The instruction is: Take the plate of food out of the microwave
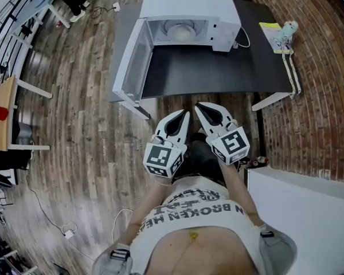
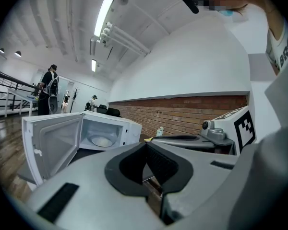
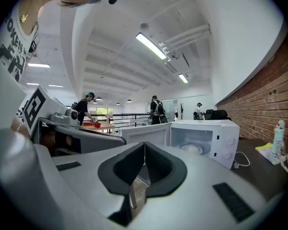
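A dark rectangular table (image 1: 218, 73) stood on a wood-plank floor (image 1: 74, 125). It carried a white box-shaped microwave oven (image 1: 189, 4) at its left part, with the oven's mouth facing the person. The white microwave door (image 1: 132, 62), hinged on the left, was swung fully outward, so the cavity lay open. That arrangement seemed meant to give a straight reach inside from the front.

The person stood back from the table's near edge with both tools held close to the body and pointing toward the oven, well apart from it. This looked like a ready posture rather than a reach. The left hand-held gripper (image 1: 185, 114), pale grey with a square-marker cube, had its jaws pressed together on nothing. The right hand-held gripper (image 1: 198, 106), just beside it, was likewise fully closed and empty. Both would probably have to open before taking anything.

The round white plate of food (image 1: 180, 32) sat in the middle of the microwave floor, not yet lifted out. It appeared shallow, with a pale, low mound on it. The food itself was too small to identify in any view.
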